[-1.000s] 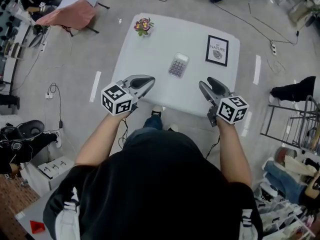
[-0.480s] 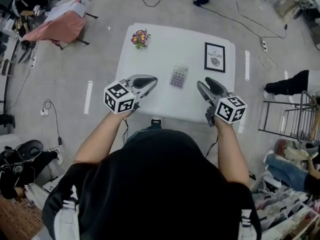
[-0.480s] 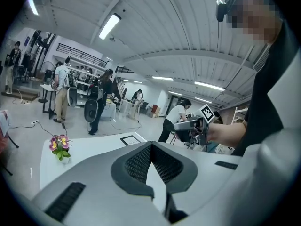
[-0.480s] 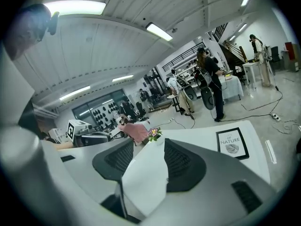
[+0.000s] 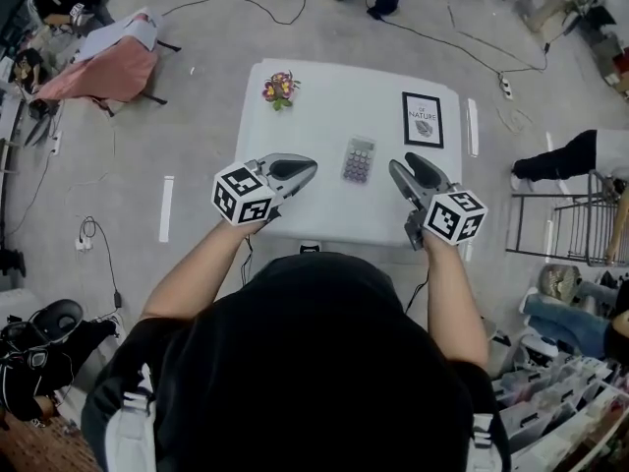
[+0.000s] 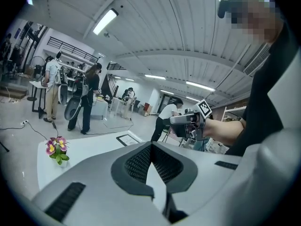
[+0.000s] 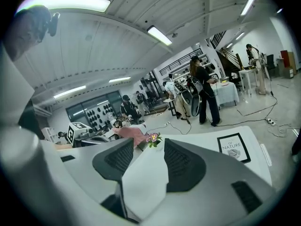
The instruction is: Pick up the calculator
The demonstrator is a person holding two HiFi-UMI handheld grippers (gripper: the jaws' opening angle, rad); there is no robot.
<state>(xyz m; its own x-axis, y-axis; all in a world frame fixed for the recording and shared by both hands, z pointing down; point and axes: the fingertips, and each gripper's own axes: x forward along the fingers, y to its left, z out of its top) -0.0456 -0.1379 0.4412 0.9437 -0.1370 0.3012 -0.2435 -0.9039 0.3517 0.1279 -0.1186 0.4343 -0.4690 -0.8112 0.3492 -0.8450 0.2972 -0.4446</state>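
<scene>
The calculator, a small flat rectangle with what look like rows of pale keys, lies flat near the middle of the smooth white desk. It sits between my two grippers, touching neither. My left gripper points inward from the left, its ribbed dark pads closed tip to tip on nothing. My right gripper angles in from the right, its pads apart with bare desk showing between them. Both my forearms reach forward over the near edge.

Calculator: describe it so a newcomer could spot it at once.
Find the white table. Near its middle lies the calculator, left of a framed picture, right of a flower pot. It alone is flat, grey and covered in keys.
</scene>
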